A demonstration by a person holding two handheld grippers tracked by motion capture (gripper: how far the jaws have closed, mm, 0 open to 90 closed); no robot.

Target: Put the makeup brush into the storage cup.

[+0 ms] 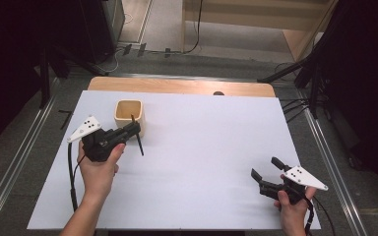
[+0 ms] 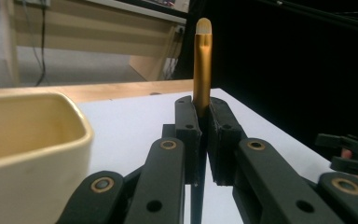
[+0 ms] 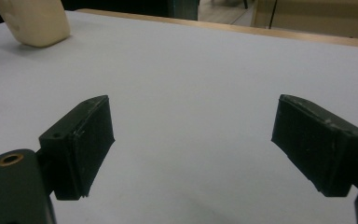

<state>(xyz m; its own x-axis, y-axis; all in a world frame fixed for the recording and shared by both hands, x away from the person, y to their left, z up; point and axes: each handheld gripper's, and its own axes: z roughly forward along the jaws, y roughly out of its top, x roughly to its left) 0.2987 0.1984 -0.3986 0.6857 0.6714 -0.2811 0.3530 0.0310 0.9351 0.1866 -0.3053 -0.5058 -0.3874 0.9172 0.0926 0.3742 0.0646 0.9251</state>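
Brush (image 2: 202,65) sits clamped upright in our left gripper (image 1: 134,129), cream cup (image 1: 129,116) just beside its jaws, while our right gripper (image 1: 267,168) gapes empty, well apart.

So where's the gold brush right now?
The brush stands upright, pinched in the left gripper, on the table's left side in the high view, right beside the cream cup.

No legible text, label, brand, number or sign appears in any view. The cream cup (image 1: 129,115), the gold-handled brush (image 2: 202,70), the white table sheet (image 1: 202,147) and the grey plates on both grippers carry no readable marking; the plates bear only small dark holes.
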